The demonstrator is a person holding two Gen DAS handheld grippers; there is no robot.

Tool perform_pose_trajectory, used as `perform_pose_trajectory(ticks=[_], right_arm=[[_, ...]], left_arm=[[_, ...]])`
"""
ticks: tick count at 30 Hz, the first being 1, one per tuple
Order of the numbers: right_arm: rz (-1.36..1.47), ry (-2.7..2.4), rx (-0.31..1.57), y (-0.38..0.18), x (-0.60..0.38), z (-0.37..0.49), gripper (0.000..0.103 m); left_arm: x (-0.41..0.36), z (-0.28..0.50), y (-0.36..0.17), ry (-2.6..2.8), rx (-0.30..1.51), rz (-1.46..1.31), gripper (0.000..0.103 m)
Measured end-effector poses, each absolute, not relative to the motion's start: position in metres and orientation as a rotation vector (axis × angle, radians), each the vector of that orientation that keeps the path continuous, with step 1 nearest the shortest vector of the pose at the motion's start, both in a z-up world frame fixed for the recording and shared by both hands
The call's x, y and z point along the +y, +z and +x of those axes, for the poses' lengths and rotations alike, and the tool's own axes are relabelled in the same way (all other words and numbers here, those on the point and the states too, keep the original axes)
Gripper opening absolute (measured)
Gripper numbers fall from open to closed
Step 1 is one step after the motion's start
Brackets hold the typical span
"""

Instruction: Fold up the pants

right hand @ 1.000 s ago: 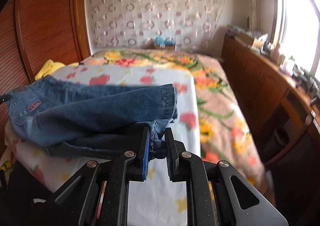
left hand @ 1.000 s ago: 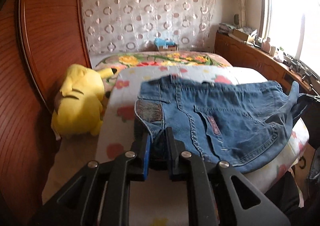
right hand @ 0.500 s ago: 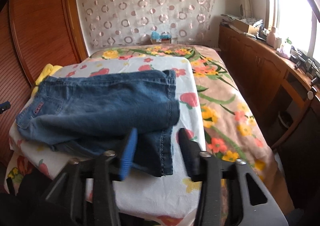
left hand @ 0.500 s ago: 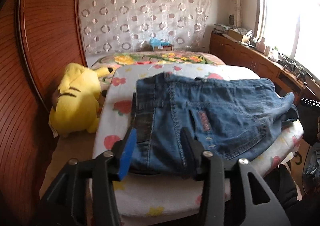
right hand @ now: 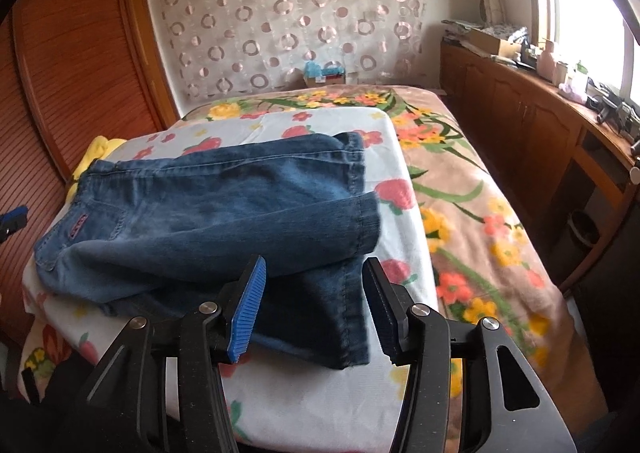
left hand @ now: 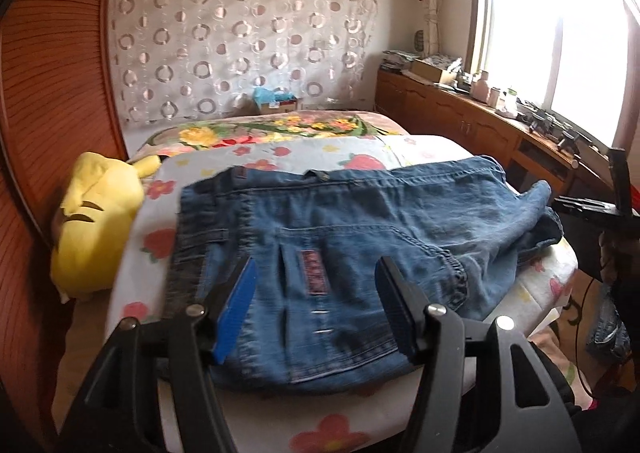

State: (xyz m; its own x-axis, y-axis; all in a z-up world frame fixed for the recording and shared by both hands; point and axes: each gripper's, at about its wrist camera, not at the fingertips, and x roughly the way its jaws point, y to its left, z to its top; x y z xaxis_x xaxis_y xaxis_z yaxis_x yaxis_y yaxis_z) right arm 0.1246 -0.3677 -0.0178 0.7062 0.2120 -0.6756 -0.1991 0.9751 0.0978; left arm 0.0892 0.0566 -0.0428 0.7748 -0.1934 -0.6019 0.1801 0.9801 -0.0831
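The blue denim pants (left hand: 352, 237) lie folded across the flower-printed sheet (right hand: 280, 125) on the bed, mid-frame. Left gripper (left hand: 316, 309) and right gripper (right hand: 312, 301) both gape wide, holding nothing. One fold looks done; next calls for regripping the uneven leg hems (right hand: 360, 213), lower right. Free bed lies beyond; a yellow plush toy (left hand: 100, 221) crowds the left.

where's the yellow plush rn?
Left wrist view, far left: the yellow plush lies on the bed between the wooden wardrobe and the white floral sheet, left of the jeans' waistband. Right wrist view shows only a sliver behind the jeans.
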Motion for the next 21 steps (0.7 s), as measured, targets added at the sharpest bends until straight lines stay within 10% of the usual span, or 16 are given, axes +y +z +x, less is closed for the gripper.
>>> perform_pose_trajectory(ticks=[11, 14, 21], right_arm=[[0.057, 0.241, 0.762, -0.017, -0.384, 0.155, 0.051], [0.043, 0.267, 0.787, -0.02, -0.38, 0.157, 0.013], [-0.005, 0.299, 0.687, 0.024, -0.371, 0.14, 0.003]], left_arm=[[0.03, 0.103, -0.073, -0.24, 0.726, -0.019, 0.06], [0.027, 0.102, -0.076, -0.238, 0.731, -0.014, 0.06], [0.027, 0.096, -0.071, -0.236, 0.717, -0.015, 0.06]])
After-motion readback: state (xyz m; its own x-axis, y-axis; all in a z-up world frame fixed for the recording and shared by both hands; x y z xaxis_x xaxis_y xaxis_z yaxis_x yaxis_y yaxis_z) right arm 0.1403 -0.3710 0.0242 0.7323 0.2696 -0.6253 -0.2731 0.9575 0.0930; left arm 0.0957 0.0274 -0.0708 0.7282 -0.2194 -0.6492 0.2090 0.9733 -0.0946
